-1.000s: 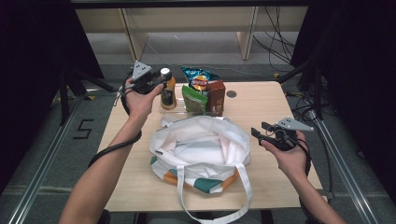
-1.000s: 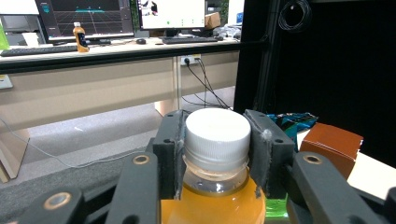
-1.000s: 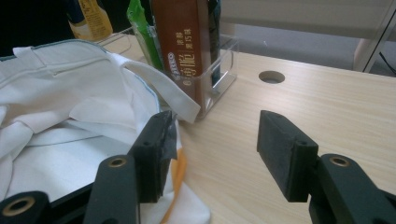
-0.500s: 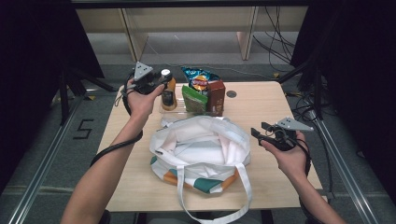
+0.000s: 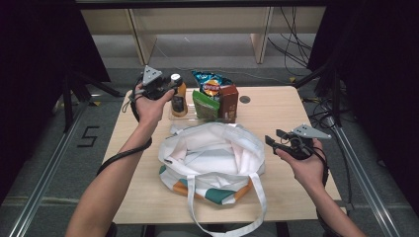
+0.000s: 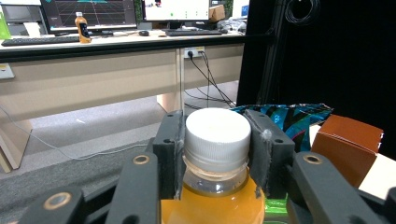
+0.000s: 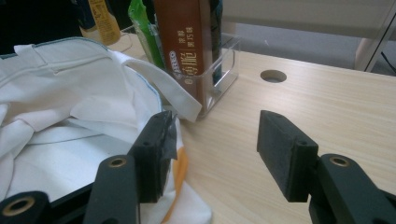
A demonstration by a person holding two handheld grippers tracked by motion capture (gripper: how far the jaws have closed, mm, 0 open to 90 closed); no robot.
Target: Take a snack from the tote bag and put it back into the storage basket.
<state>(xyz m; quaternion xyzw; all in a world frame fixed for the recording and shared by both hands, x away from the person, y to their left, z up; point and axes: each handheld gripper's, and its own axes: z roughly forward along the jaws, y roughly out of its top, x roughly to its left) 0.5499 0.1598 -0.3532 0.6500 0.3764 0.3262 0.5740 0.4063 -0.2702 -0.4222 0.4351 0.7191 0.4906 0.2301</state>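
At the table's far left, your left gripper: clamped on the orange bottle just under its white cap.
Your right gripper: jaws wide apart, holding nothing, beside the white bag.

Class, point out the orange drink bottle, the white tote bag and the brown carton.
orange drink bottle [image 6: 215,132], left gripper view, on its white cap
white tote bag [image 5: 212,153], high view, on its open white lining
brown carton [image 7: 180,37], right gripper view, on its printed front face
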